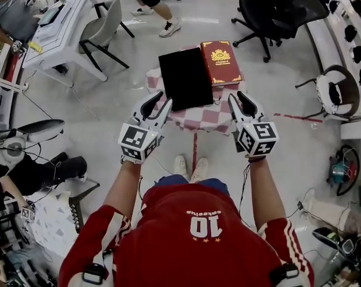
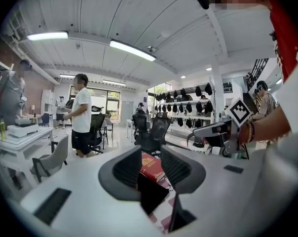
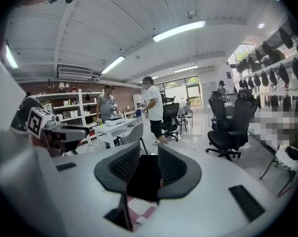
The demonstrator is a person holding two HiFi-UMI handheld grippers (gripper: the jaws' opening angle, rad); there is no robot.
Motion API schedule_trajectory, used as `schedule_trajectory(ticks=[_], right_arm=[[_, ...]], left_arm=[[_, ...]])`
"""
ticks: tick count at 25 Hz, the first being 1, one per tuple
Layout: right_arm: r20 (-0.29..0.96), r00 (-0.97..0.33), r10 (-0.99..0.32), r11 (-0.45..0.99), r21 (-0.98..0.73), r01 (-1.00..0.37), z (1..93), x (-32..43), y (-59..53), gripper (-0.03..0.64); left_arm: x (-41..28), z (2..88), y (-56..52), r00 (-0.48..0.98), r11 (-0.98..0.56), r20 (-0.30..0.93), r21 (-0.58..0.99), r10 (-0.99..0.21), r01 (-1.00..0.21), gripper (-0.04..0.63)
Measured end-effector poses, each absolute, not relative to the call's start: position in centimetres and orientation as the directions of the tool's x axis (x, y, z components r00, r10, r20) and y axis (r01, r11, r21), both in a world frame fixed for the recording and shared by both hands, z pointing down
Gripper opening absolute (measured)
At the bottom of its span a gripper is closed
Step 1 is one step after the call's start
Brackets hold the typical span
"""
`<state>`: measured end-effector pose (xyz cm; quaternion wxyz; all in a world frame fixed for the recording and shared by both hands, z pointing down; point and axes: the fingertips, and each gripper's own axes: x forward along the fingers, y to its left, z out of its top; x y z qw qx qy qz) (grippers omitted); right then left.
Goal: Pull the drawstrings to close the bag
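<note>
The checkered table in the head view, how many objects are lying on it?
2. A black bag lies on the left side of the table; a red book lies right beside it, toward the far right corner. Anything under them would be hidden.

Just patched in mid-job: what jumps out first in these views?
A flat black bag lies on the small checkered table at the head view's centre, a red book with a gold emblem right beside it. The left claw and right claw hang open and empty by the table's near edge, pointed at the bag.
</note>
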<state>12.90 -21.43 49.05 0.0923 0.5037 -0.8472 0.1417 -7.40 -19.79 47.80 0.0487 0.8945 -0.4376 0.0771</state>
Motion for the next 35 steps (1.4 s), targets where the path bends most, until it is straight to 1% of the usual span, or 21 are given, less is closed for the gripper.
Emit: schedule_trajectory(ticks=[17, 20, 25, 29, 35], right_arm=[[0.538, -0.423, -0.730, 0.378, -0.198, -0.904, 64.2, 13.6, -24.6, 0.114], [0.565, -0.414, -0.714, 0.362, -0.209, -0.908, 66.2, 13.5, -25.1, 0.114], [0.594, -0.394, -0.701, 0.331, -0.219, -0.918, 68.6, 13.5, -25.7, 0.114], [0.619, -0.377, -0.689, 0.307, -0.222, -0.926, 70.8, 13.7, -26.5, 0.114], [0.669, -0.356, -0.653, 0.273, -0.231, -0.934, 74.7, 13.5, -27.6, 0.114]], left_arm=[[-8.4, 62.8, -20.8, 0.643, -0.687, 0.339, -0.017, -0.687, -0.726, 0.115], [-9.1, 65.9, -21.2, 0.644, -0.709, 0.390, -0.032, -0.658, -0.705, 0.126], [-10.3, 71.6, -21.2, 0.629, -0.736, 0.491, -0.038, -0.603, -0.675, 0.126], [-10.9, 75.6, -21.2, 0.619, -0.752, 0.547, -0.030, -0.564, -0.659, 0.126], [-12.7, 80.8, -22.4, 0.568, -0.757, 0.635, -0.042, -0.524, -0.652, 0.126]])
